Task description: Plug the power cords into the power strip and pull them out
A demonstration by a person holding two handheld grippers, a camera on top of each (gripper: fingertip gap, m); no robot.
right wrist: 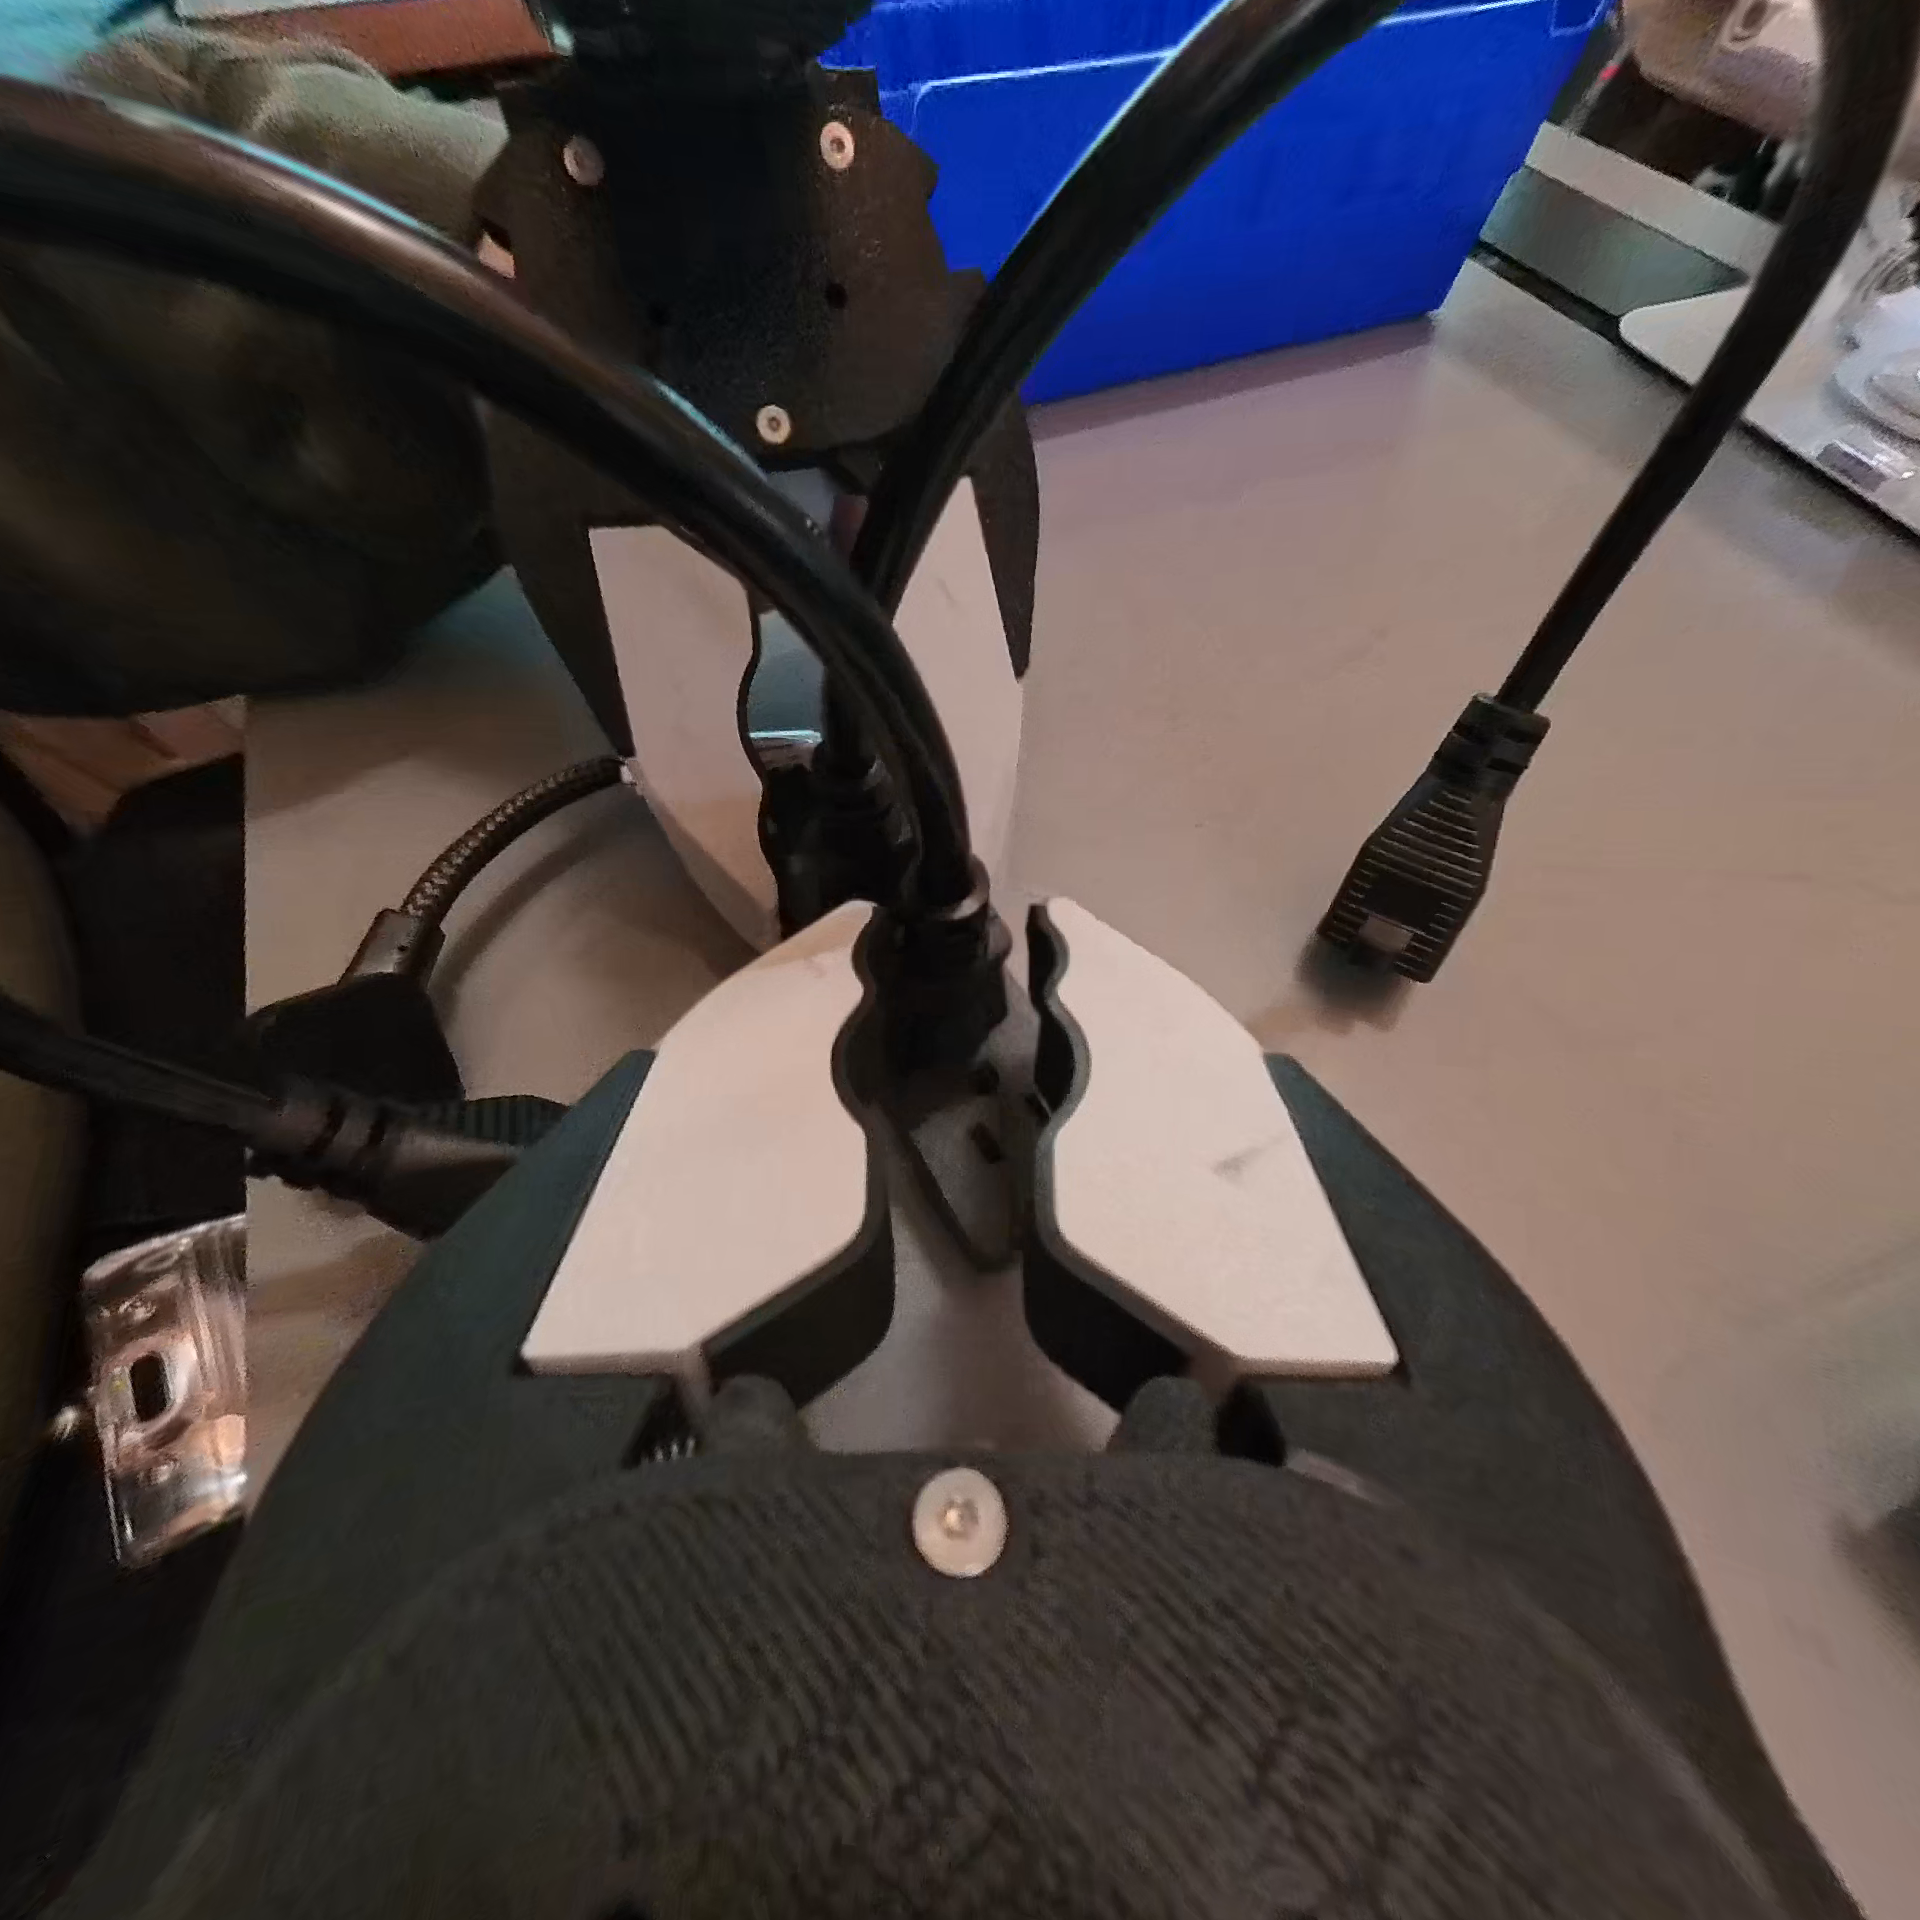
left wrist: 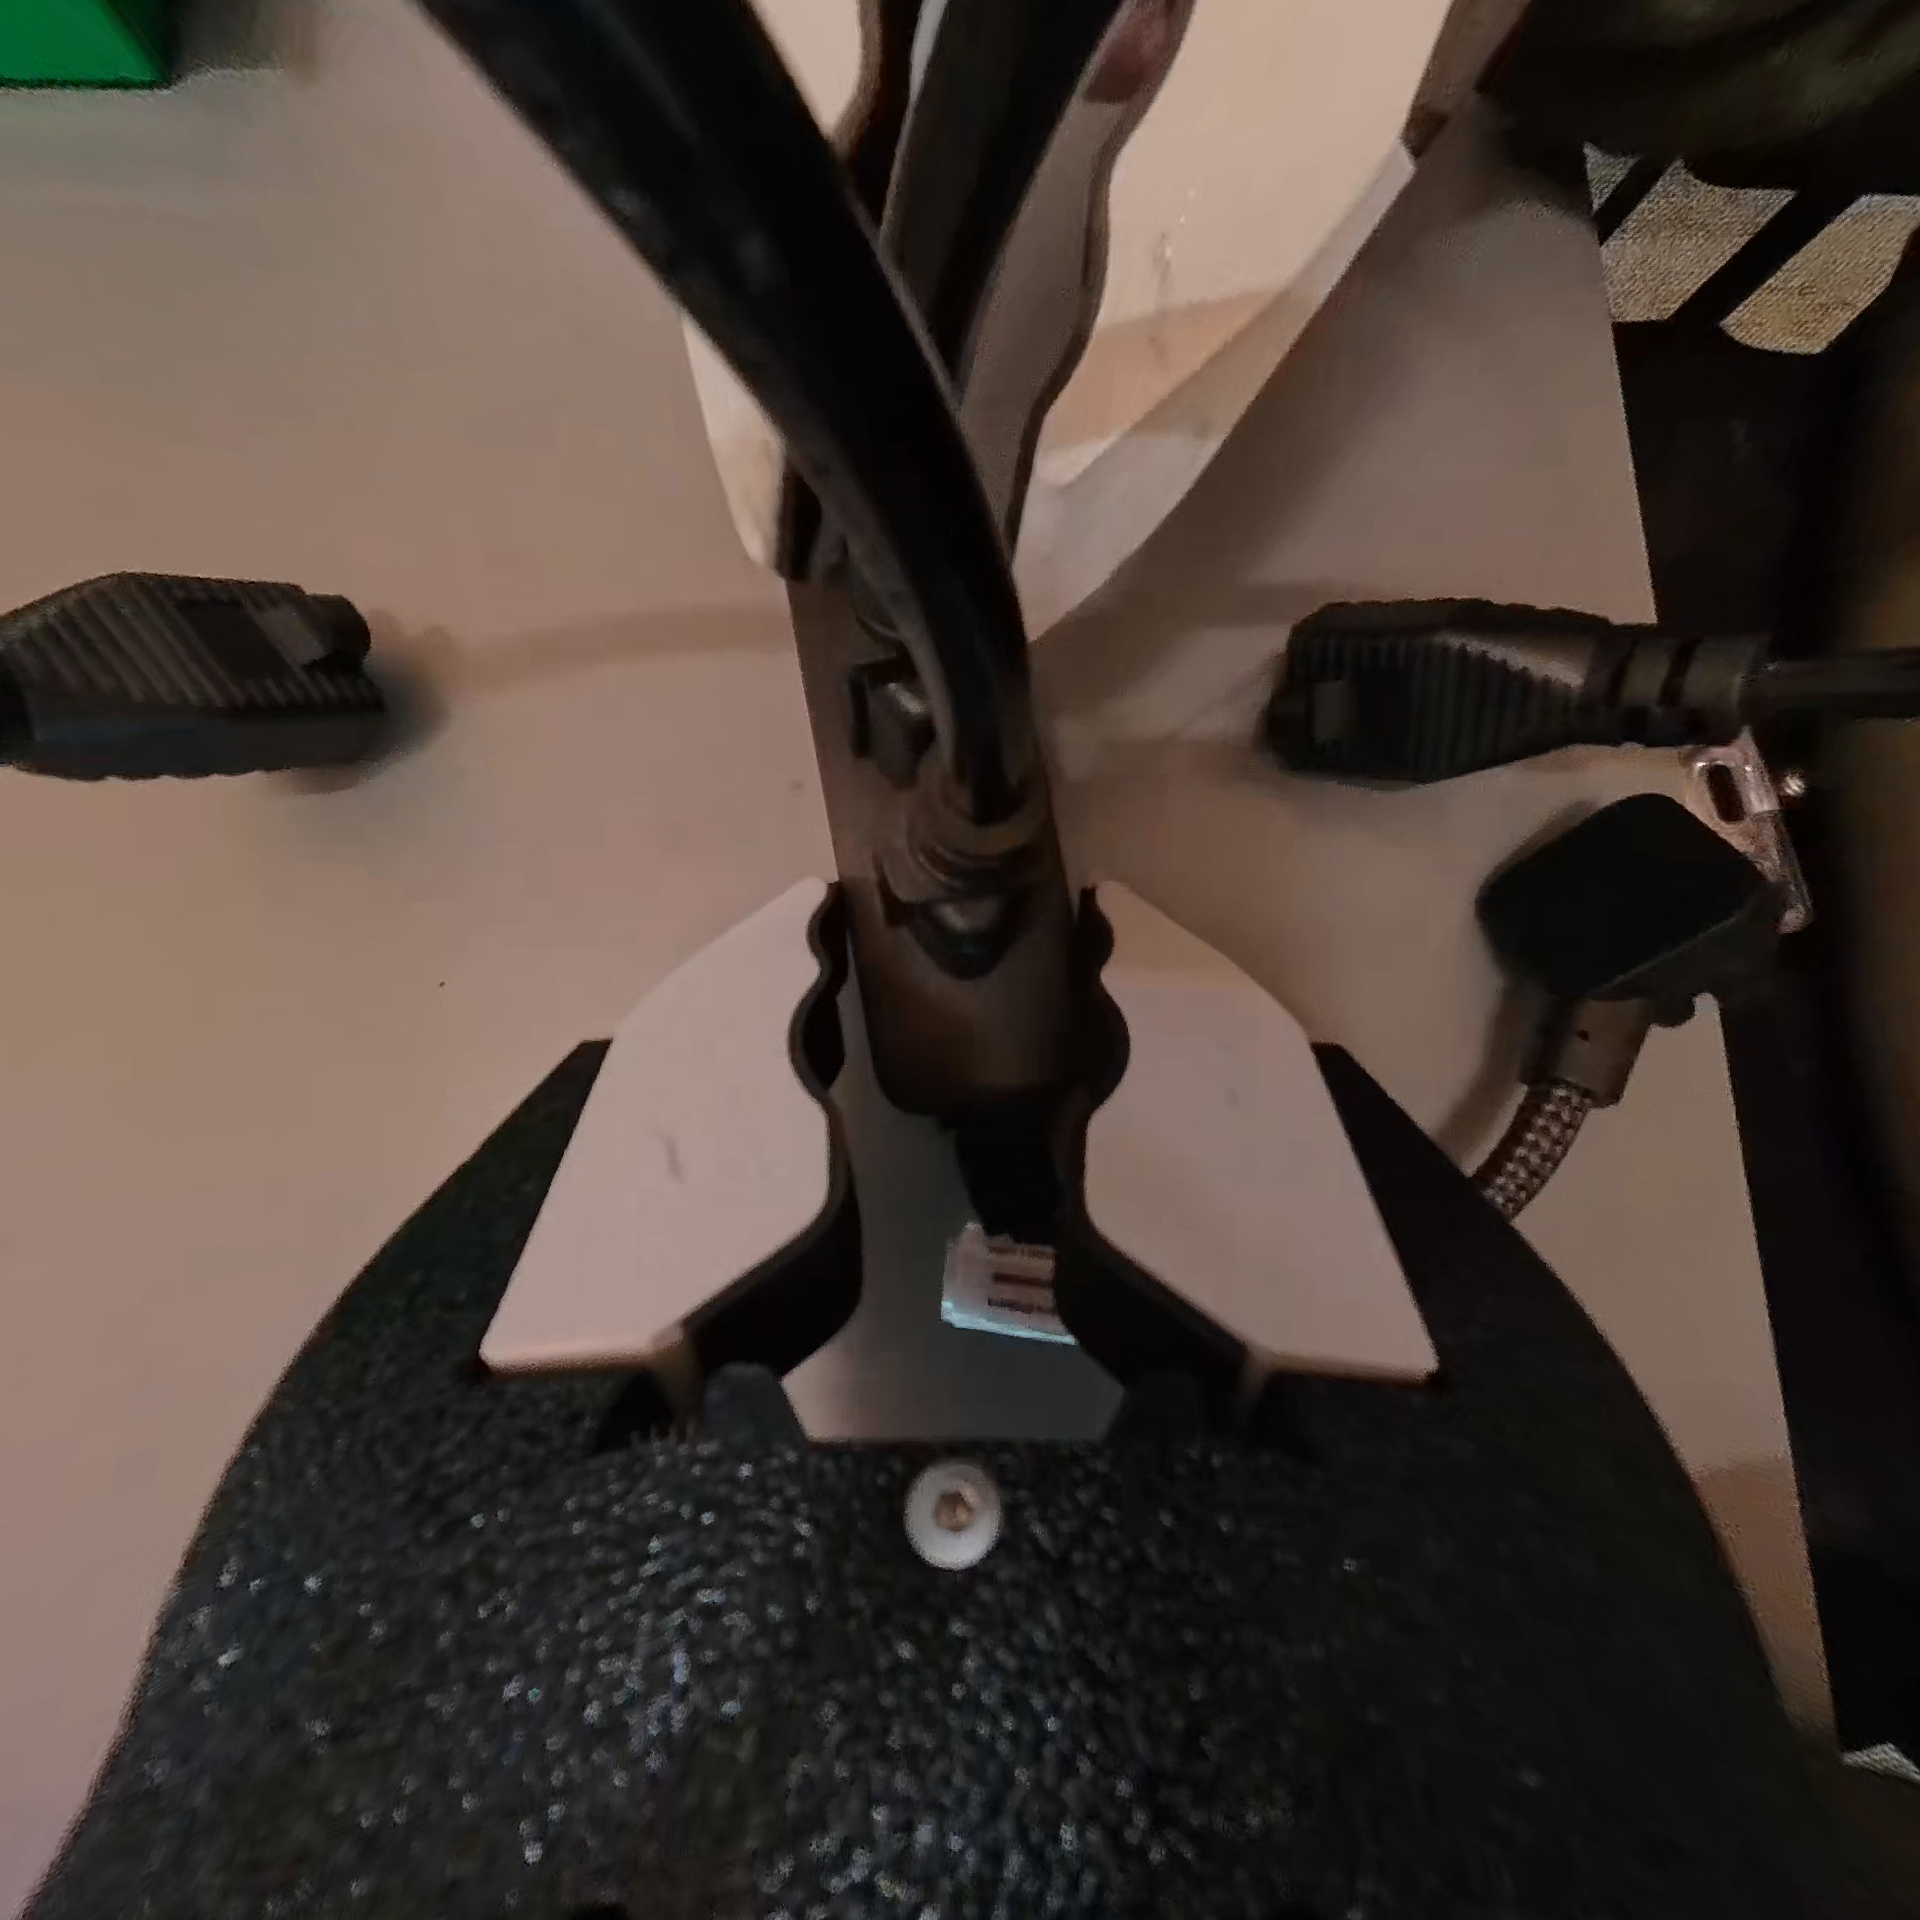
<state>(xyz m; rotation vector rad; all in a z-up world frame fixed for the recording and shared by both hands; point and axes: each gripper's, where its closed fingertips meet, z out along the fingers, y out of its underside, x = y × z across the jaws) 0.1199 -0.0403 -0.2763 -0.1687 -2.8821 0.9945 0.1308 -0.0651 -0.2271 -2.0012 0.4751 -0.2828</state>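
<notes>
Gripping: left gripper (left wrist: 961, 997) clamped on black plug (left wrist: 956, 935) | right gripper (right wrist: 951, 1023) clamped on second plug (right wrist: 940, 997) | both over table (right wrist: 1455, 1195)

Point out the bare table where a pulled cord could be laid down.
Free: the table right of the right gripper, past the loose ribbed plug toward the blue bin. Crowded: its left, with the braided cable and a corded plug.

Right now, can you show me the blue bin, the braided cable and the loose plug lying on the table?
Blue bin (right wrist: 1247, 187), right wrist view, front wall.
Braided cable (left wrist: 1548, 1132), left wrist view, woven sleeve.
Loose plug (right wrist: 1423, 873), right wrist view, ribbed body.
</notes>
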